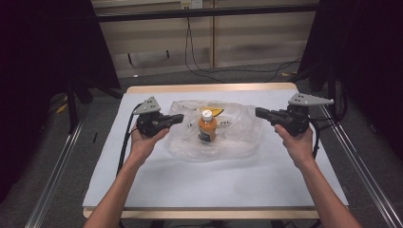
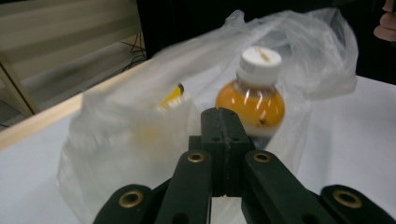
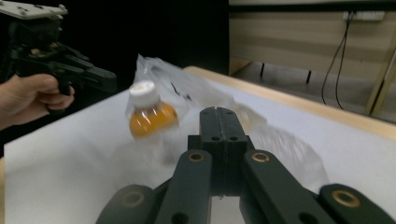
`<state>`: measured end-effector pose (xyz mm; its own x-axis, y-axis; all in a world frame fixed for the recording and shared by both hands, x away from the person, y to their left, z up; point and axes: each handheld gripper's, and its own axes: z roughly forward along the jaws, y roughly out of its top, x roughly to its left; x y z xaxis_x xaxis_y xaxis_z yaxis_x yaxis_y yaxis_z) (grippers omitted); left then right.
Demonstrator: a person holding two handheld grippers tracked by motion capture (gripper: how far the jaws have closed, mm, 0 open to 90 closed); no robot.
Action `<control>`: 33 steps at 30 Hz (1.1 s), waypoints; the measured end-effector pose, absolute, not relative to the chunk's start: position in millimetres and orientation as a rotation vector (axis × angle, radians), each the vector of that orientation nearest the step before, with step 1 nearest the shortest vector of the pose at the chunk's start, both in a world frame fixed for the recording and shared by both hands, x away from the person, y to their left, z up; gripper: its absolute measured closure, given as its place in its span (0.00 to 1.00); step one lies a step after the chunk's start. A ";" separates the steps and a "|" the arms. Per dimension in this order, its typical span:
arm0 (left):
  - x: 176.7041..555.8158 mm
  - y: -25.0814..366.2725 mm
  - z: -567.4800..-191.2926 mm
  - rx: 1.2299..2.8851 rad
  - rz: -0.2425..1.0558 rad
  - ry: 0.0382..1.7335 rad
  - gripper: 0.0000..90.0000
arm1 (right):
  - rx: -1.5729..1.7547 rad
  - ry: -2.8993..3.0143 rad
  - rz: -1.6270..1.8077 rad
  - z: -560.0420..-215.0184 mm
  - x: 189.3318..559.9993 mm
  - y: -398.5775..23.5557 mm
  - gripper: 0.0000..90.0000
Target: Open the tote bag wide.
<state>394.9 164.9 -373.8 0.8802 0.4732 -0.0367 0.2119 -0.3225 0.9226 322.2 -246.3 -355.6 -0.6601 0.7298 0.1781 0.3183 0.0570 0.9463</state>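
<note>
A: While both hands hover, where is the bottle (image 1: 207,125)?

B: Upright on the clear plastic bag (image 1: 242,135) mid-table, its long axis vertical, cap up, between the two grippers.

A: And the jaws?

B: Pressed together on both, pinching nothing. The left gripper (image 1: 177,118) points right at the bottle and sits nearer; the right gripper (image 1: 259,112) points left, a bit farther off, over the bag's edge.
</note>
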 end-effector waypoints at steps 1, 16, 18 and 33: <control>398.9 161.2 -371.1 1.908 0.287 0.505 1.00 | 1.034 1.999 1.647 -352.3 324.7 -242.3 1.00; 459.4 105.4 -441.4 2.199 0.251 0.618 1.00 | 1.104 2.362 1.372 -424.2 395.9 -194.8 1.00; 462.9 104.6 -453.7 2.248 0.264 0.640 1.00 | 1.152 2.388 1.294 -439.3 405.5 -197.3 1.00; 454.7 139.8 -471.8 2.439 0.241 0.624 1.00 | 1.229 2.486 1.042 -481.4 425.9 -227.2 1.00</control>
